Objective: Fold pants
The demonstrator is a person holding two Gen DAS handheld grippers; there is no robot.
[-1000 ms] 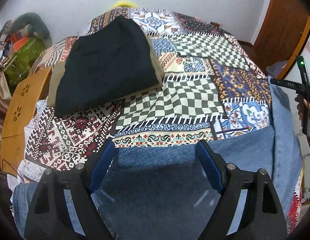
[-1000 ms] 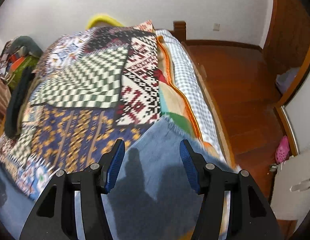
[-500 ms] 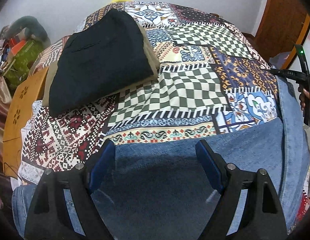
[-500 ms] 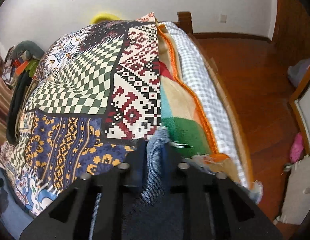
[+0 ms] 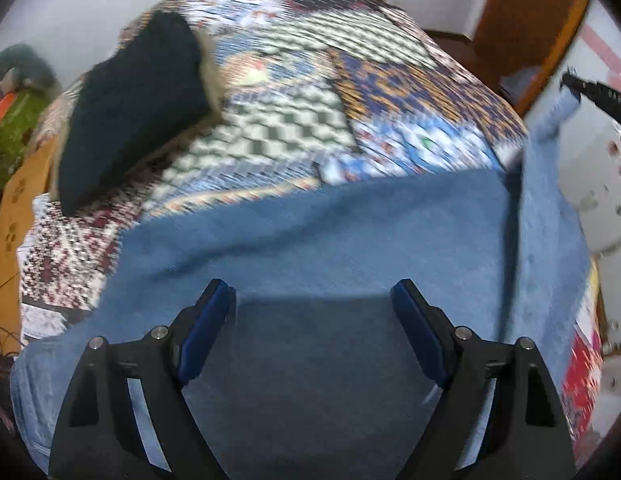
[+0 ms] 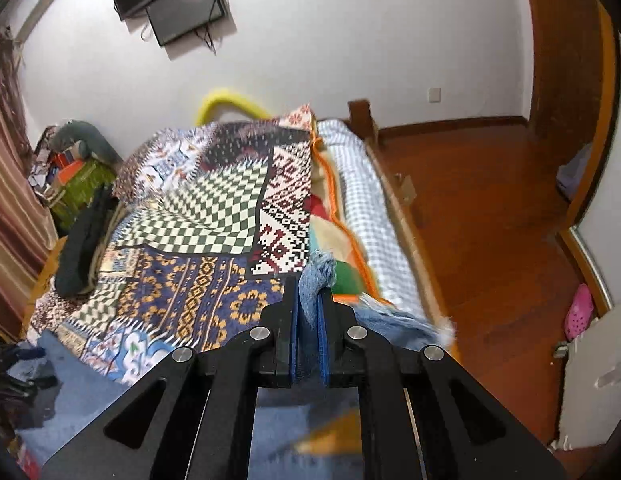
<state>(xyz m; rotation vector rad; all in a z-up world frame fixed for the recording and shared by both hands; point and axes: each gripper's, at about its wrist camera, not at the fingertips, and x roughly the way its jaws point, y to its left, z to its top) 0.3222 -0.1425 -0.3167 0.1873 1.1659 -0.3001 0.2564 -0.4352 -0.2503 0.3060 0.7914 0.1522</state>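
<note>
A bed with a patchwork quilt fills both views. Blue jeans lie spread across the near end of the quilt, one leg running up the right side of the left wrist view. A folded dark garment rests well apart on the quilt's far left. The left claw hovers over the jeans, released and spread wide. The right claw is clenched on a frayed hem of the jeans.
</note>
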